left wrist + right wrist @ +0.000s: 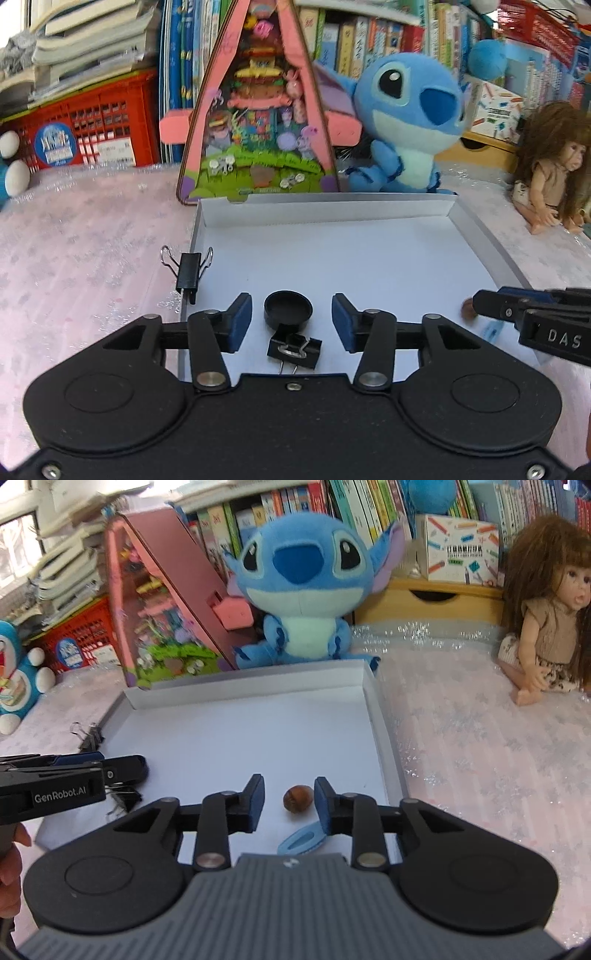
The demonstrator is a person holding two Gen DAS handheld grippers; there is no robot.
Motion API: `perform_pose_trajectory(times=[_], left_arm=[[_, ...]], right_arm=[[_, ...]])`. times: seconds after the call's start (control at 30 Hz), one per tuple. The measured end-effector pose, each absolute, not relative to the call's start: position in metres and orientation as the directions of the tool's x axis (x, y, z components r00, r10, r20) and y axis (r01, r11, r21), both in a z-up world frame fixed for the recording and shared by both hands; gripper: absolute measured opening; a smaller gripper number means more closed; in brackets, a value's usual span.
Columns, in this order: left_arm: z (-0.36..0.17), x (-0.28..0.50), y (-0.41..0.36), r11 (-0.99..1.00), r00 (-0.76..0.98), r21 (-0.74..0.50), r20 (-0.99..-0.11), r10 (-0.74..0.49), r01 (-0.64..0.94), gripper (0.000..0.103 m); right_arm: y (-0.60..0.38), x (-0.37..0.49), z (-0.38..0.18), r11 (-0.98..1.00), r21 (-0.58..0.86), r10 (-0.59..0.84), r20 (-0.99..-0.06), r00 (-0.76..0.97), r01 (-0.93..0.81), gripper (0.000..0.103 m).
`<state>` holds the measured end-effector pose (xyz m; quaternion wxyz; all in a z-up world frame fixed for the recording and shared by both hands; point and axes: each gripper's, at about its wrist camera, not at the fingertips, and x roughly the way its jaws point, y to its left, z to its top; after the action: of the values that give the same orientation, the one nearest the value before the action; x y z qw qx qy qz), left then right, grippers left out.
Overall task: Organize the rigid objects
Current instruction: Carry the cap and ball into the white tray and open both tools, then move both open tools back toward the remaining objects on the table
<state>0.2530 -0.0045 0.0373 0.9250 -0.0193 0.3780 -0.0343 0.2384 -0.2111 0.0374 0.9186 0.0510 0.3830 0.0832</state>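
Note:
A shallow white tray (332, 210) (258, 683) lies on the pink cloth. In the left wrist view my left gripper (291, 321) stands open over the tray's near left; a round black cap (288, 312) lies between its pads without touching them. A black binder clip (294, 349) rests just behind the cap. Another binder clip (188, 271) (90, 736) sits on the tray's left rim. In the right wrist view my right gripper (289, 801) is open around a brown nut (297, 798) lying on the tray floor. A light blue plastic piece (301, 842) lies below the right pad.
A blue plush toy (406, 122) (299, 587) and a pink triangular toy box (258, 110) (166, 602) stand behind the tray. A long-haired doll (546, 166) (543, 609) sits at the right. Books and a red crate (81, 125) line the back.

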Motion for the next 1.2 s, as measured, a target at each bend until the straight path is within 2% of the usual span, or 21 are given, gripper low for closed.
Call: perform_pose_trajectory(times=[0.23,0.63,0.83,1.2], left_arm=[[0.048,0.218,-0.001,0.993,0.740,-0.090,-0.663,-0.114,0.072,0.060],[0.055,0.146,-0.001,0.981,0.773,-0.136,-0.604,-0.195,0.141,0.075],[0.054,0.119,0.000,0.979,0.778,-0.127,-0.595,-0.204,0.159,0.077],[0.041,0.076,0.004,0.973,0.770,-0.126,-0.595,-0.230,0.194,0.078]], right_arm=[[-0.216,0.203,0.055,0.984,0.113,0.179,-0.645,0.743,-0.139,0.064],[-0.217,0.149,0.062,0.983,0.059,0.173,-0.595,0.785,-0.173,0.077],[-0.213,0.129,0.064,0.982,0.043,0.174,-0.584,0.793,-0.184,0.082],[-0.209,0.091,0.060,0.979,-0.021,0.159,-0.541,0.826,-0.203,0.085]])
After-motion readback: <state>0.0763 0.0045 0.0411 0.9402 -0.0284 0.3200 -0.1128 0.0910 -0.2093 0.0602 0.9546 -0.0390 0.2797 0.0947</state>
